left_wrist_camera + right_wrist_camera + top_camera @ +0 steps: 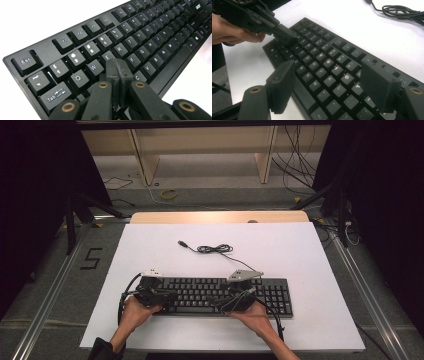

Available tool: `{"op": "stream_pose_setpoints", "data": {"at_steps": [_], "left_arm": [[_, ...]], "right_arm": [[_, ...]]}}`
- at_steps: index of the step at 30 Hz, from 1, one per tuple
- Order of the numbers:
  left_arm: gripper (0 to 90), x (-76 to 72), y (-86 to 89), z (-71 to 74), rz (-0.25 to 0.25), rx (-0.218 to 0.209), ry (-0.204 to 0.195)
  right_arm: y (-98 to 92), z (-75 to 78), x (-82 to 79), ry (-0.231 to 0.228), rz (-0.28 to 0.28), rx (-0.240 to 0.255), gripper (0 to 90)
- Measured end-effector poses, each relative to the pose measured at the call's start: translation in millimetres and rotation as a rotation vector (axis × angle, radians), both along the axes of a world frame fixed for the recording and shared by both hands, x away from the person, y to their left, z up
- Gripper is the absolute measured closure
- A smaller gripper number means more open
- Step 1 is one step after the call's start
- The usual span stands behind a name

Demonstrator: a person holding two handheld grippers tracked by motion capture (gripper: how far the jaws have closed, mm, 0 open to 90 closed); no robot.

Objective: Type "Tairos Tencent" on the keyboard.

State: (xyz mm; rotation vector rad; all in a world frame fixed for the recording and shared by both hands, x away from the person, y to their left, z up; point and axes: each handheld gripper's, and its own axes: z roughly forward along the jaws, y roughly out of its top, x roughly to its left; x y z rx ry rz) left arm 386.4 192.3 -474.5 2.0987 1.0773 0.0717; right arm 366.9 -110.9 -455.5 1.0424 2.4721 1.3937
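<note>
A black keyboard (210,292) lies on a white board (300,255), near its front edge. My left gripper (167,296) is shut, with nothing between its jaws. In the left gripper view its tips (117,66) sit low over the letter keys (140,37) just below E. The right gripper view shows the same gripper (289,37) down at the keyboard's (319,50) far left part; I cannot tell whether it presses a key. My right gripper (220,301) is open. Its jaws (328,75) stand wide apart above the keys around O, L and K, holding nothing.
The keyboard's cable (215,249) lies in a loose coil behind it, ending in a USB plug (183,242); the coil (402,11) is also in the right gripper view. Bare white board extends behind and to both sides. Black stands and floor cables lie beyond the table.
</note>
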Motion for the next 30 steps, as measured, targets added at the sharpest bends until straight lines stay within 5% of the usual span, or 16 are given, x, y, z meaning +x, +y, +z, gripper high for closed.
{"op": "stream_pose_setpoints", "data": {"at_steps": [17, 30], "left_arm": [[88.6, 0.4, 0.2, -2.2, 0.004, -0.003, 0.008], [55.3, -3.7, 3.4, 8.6, 0.025, -0.09, -0.001]], "right_arm": [[-1.9, 0.4, 0.0, 0.001, -0.009, 0.002, 29.6], [-2.1, 1.4, 0.3, 0.0, -0.011, 0.01, 29.6]]}}
